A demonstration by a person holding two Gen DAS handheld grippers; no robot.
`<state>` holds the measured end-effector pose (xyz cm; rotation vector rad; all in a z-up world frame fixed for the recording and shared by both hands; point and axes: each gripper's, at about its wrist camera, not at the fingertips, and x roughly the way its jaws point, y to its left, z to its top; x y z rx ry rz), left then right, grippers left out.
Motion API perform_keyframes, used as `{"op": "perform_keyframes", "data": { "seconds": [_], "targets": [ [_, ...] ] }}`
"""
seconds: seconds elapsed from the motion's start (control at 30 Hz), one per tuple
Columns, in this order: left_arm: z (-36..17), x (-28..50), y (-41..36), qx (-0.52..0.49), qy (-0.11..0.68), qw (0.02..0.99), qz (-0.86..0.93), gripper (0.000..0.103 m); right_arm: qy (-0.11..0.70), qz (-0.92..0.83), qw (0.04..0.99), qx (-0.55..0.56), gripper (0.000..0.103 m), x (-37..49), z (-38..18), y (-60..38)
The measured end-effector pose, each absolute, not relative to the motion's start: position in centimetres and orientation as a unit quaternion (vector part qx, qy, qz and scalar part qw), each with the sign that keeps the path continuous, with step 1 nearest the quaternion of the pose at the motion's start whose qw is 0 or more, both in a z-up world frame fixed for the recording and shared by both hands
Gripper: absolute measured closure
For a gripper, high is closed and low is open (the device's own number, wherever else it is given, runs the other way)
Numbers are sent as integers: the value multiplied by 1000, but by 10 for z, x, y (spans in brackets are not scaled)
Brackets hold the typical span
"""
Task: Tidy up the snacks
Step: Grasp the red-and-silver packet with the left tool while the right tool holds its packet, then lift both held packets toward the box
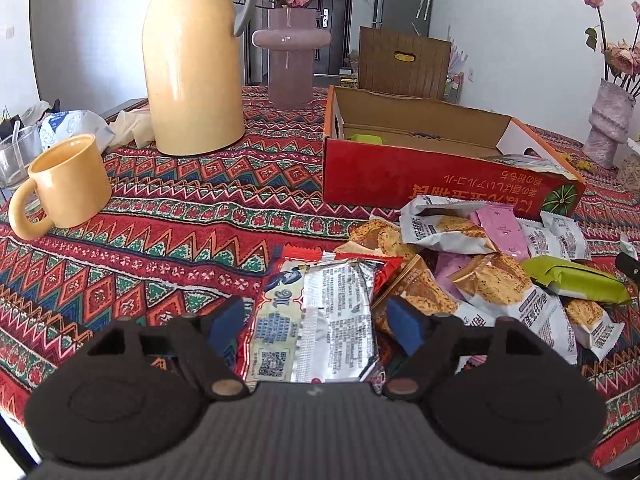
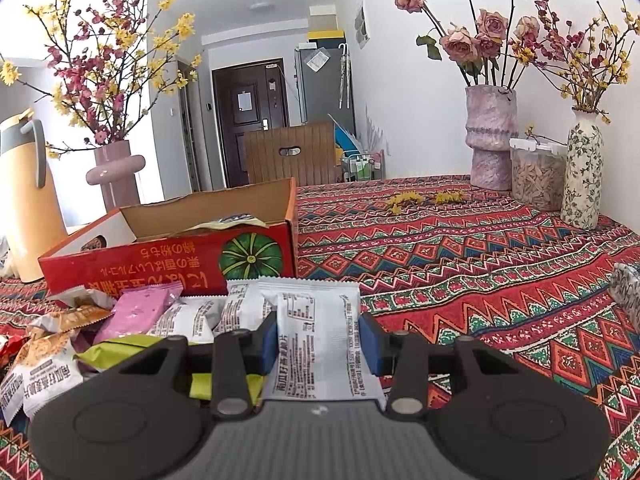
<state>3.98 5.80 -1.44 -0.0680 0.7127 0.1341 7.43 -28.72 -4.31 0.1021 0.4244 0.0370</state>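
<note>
The open red cardboard box (image 1: 400, 176) hid most of its contents behind its front wall. The small print on the silver foil snack packet (image 1: 340, 312) was too fine to read. The clear glass cup (image 1: 16, 156) was cut off at the left edge.

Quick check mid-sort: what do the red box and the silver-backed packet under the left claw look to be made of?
The open red box with the pumpkin print looks like cardboard: raw brown inside walls, matte, with a printed, slightly glossy red outer face. The silver-backed snack packet looks like metallised plastic film, though foil laminate is possible: a shiny crinkled surface, a raised back seam and a serrated end.
</note>
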Motion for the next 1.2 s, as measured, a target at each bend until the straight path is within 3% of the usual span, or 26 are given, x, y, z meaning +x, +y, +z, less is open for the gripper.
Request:
{"op": "perform_keyframes", "data": {
  "seconds": [0.33,0.6,1.03,1.13,1.2],
  "targets": [
    [-41,55,68,-42,387,919,69,16,211,18,976,50,62,74,-43,-287],
    [-41,52,67,-39,372,925,72,31,211,18,976,51,62,74,-43,-287],
    [-26,46,66,-39,348,935,64,46,209,23,976,55,62,71,-42,-288],
    [-21,46,64,-37,339,938,62,51,209,24,976,55,62,70,-41,-288],
    [-19,47,63,-35,337,939,59,60,210,25,976,54,62,71,-42,-289]
  ]
}}
